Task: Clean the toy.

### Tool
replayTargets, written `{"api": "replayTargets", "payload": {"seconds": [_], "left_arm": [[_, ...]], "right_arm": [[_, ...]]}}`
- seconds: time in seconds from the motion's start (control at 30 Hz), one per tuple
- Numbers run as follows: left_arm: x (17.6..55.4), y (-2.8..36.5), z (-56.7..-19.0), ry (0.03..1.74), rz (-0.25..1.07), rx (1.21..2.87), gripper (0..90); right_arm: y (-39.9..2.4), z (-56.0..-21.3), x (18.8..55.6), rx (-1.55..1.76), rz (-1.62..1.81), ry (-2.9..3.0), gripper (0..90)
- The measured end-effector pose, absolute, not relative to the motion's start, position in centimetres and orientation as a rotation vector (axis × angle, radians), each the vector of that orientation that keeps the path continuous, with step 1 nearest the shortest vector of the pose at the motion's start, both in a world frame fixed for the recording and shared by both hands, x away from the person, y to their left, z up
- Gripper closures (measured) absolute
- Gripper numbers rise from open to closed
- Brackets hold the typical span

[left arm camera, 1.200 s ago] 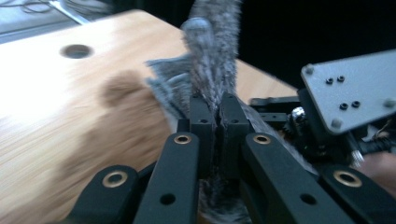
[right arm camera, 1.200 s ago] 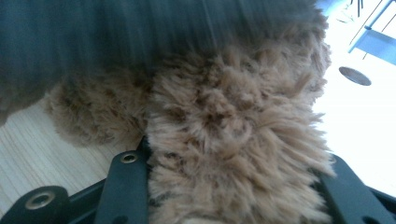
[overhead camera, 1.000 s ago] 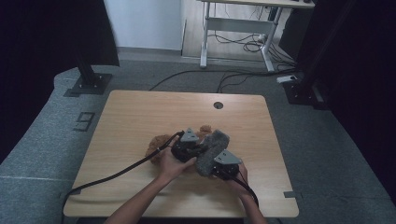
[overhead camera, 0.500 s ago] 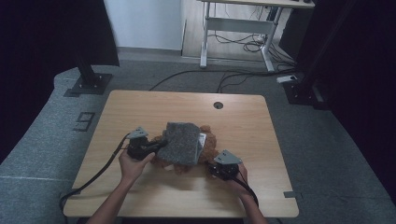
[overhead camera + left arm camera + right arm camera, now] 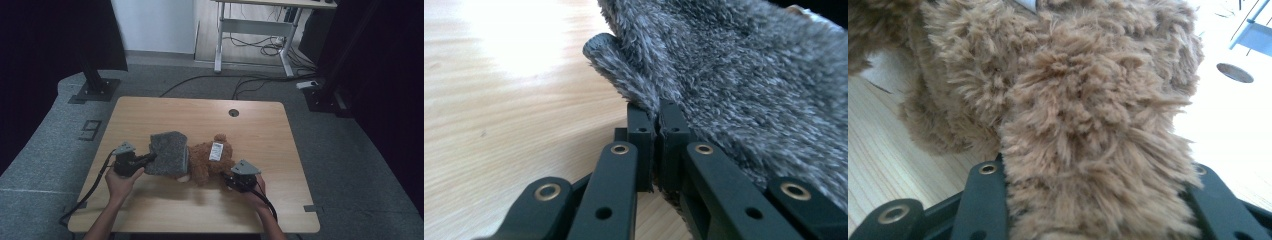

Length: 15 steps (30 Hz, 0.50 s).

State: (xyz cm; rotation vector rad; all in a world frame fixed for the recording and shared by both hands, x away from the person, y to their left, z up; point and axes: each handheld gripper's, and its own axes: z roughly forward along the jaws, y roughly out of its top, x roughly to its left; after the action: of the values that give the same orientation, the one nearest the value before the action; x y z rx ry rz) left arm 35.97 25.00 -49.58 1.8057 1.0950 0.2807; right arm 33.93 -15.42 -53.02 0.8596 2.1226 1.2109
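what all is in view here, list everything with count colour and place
teddy bear: 1, brown, lying mid-table, white tag on it
fleece cloth: 1, grey, draped over the bear's left end
table: 1, light wood, round cable hole near far edge
desk frame: 1, white, on floor behind, cables under it
left gripper: 1, black, shut on fleece cloth edge
right gripper: 1, black, shut on teddy bear's near right part
forearms: 2, bottom edge
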Motion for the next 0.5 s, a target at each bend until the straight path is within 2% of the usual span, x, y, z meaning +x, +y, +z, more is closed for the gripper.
{"api": "replayTargets", "payload": {"seconds": [0.27, 0.5], "left_arm": [[35.9, 24.5, -47.8, 1.054, 0.269, 1.756, 86.5], [36.5, 19.2, -44.9, 0.910, 0.221, 1.774, 86.3]], "right_arm": [[-15.5, -53.0, 34.0, 0.870, 1.214, 2.120, 53.9], [-15.3, -53.0, 34.0, 0.872, 1.205, 2.116, 54.1]]}}
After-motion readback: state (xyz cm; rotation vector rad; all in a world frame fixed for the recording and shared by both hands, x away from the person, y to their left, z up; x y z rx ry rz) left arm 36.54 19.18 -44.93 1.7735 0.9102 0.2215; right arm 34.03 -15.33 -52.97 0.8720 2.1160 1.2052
